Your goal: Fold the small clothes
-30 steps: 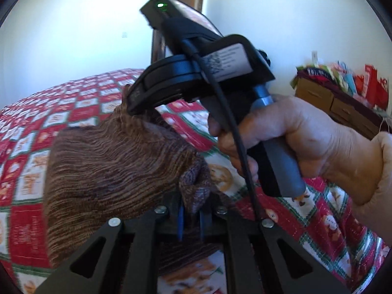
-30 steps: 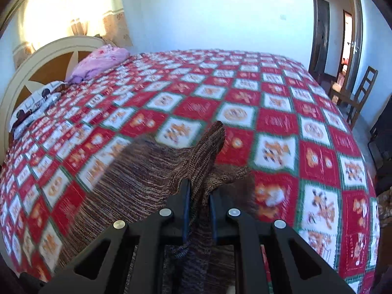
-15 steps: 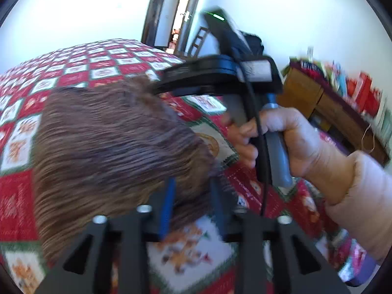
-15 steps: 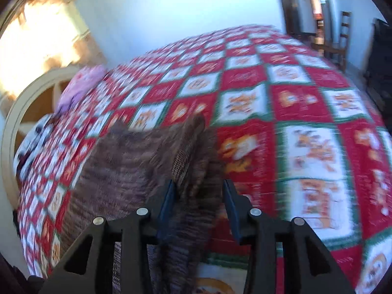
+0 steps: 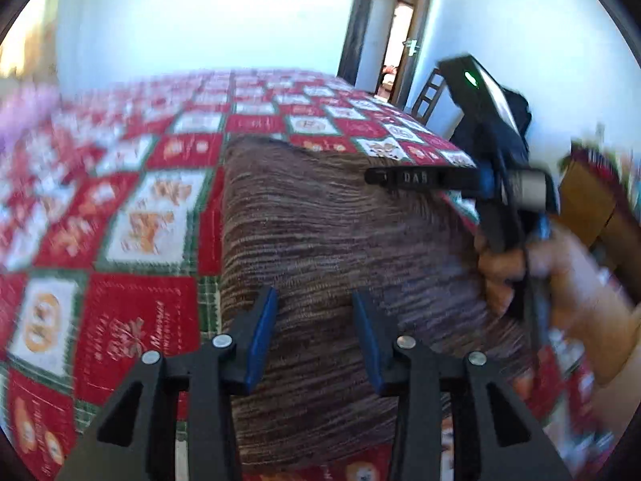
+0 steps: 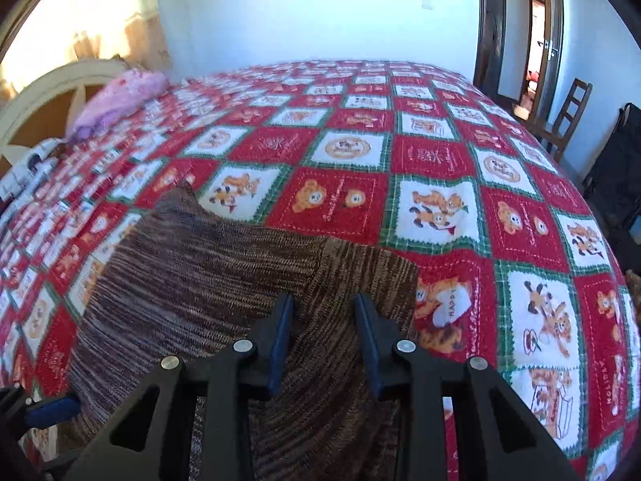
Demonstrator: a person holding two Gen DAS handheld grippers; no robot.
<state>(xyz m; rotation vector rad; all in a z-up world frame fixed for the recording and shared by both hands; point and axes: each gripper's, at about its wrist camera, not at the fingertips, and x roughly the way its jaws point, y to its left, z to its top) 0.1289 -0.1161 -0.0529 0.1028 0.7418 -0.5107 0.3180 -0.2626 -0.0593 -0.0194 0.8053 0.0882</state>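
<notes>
Garment: a brown striped knit piece [image 6: 224,300] lies spread on the bed, close under both cameras; in the left wrist view [image 5: 320,240] it fills the middle of the frame.
Garment shape: in the right wrist view a folded layer lies over the near right part, its edge running diagonally; one corner points up toward the far left.
Left gripper [image 5: 314,320]: its blue-padded fingers stand wide apart over the knit, nothing between them.
Right gripper [image 6: 323,320]: its fingers are likewise spread wide over the folded layer, gripping nothing; whether the tips touch the cloth I cannot tell.
Right gripper, seen from the left wrist view [image 5: 420,178]: held level above the far right edge of the garment, in the person's hand [image 5: 521,264], which is blurred.
Bedspread [image 6: 440,200]: red, white and green squares with bear pictures; it covers the whole bed under the garment.
Pink cloth [image 6: 120,96]: bundled at the far left, near the cream headboard [image 6: 36,92], well apart from the garment.
Chair [image 6: 569,116]: dark wood, beside the bed at the right, near an open doorway [image 6: 537,40].
</notes>
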